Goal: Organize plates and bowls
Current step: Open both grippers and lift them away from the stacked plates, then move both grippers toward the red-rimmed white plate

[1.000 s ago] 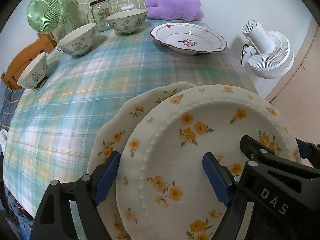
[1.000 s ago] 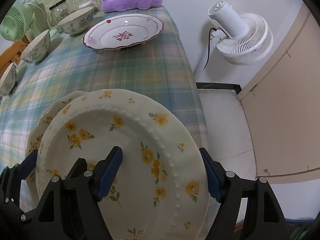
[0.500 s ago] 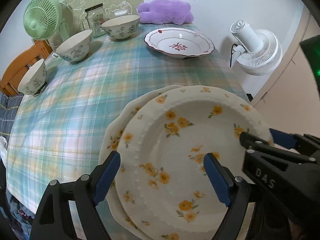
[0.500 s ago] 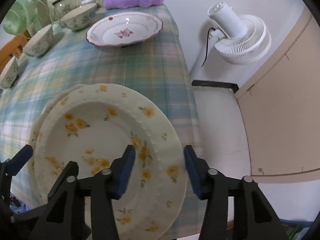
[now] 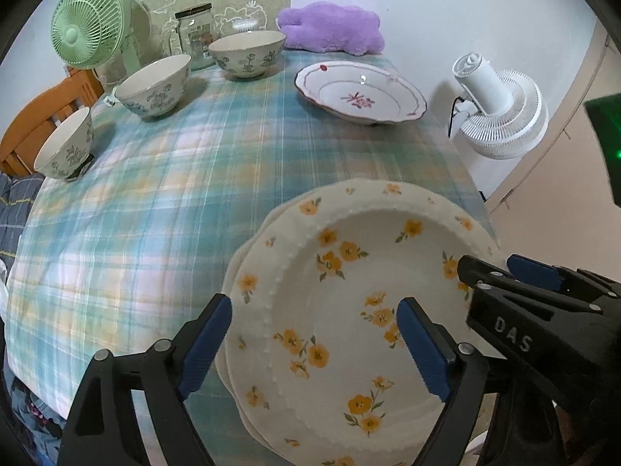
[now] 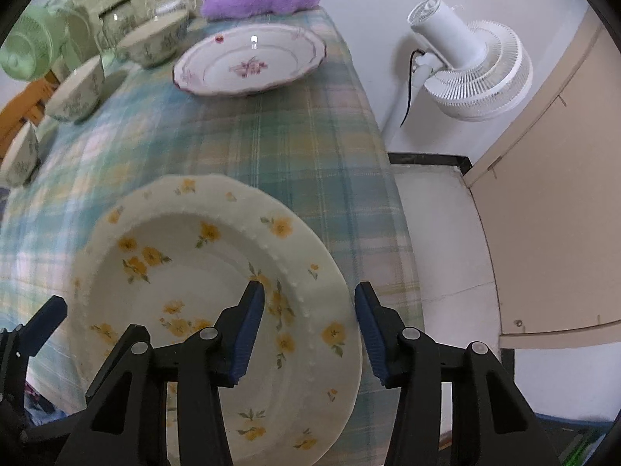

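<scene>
Two cream plates with yellow flowers lie stacked at the near right of the plaid table. The top plate [image 5: 349,291] [image 6: 186,272] covers nearly all of the lower plate [image 5: 242,246]. My right gripper [image 6: 310,310] [image 5: 498,270] is shut across the top plate's right rim, one pad at the beaded line and one at the outer edge. My left gripper [image 5: 314,349] straddles the left rim with its jaws opening and neither pad pressing. A red-rimmed plate [image 5: 361,93] [image 6: 248,64] sits at the far right. Three floral bowls [image 5: 246,54] [image 5: 155,85] [image 5: 66,147] line the far left.
A green fan [image 5: 89,35], a glass jar [image 5: 194,31] and a purple plush [image 5: 330,27] stand along the back. A white fan [image 5: 500,116] stands off the table's right edge, close to the stacked plates. A wooden chair [image 5: 39,116] is at the left.
The right jaws narrowed onto the top plate's rim. The left gripper drew back and up and opened a little wider. Less of the lower plate shows now.
</scene>
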{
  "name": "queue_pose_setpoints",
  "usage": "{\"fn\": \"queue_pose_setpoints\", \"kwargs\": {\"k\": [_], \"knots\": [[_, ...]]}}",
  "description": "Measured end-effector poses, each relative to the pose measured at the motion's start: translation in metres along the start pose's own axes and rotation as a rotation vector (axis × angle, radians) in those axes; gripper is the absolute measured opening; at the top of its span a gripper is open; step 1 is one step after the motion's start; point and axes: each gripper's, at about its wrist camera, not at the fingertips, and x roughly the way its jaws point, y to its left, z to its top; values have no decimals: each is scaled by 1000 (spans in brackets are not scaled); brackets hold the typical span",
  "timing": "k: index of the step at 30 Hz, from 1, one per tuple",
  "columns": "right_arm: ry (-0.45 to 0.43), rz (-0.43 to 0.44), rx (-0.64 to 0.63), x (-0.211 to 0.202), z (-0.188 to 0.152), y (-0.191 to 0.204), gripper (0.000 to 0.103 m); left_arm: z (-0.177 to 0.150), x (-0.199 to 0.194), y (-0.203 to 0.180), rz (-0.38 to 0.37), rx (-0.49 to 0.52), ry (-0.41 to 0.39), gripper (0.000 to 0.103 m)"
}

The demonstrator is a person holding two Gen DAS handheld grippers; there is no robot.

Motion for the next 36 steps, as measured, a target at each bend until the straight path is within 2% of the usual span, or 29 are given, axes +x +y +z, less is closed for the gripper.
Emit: {"fn": "queue_pose_setpoints", "kwargs": {"k": [2,6,8,15,22,27,33,36], "knots": [[-22,14,0,-9,0,3,55,3,-4,4,-11,7,-6,93],[-81,30,6,-31,2,12,72,11,-14,16,-34,23,-23,95],[-100,29,11,-42,2,20,74,15,-21,22,-44,30,-31,96],[-165,30,56,-76,11,46,76,38,-46,48,-81,71,-79,96],[-255,35,147,-104,26,66,81,63,-70,67,-102,149,-167,96],[-296,11,160,-113,41,74,81,84,-69,75,-132,130,-162,96],[-318,-11,145,-109,74,70,81,112,-58,67,-100,125,-188,96],[-314,8,124,-97,97,63,81,128,-46,61,-78,109,-193,96]]}}
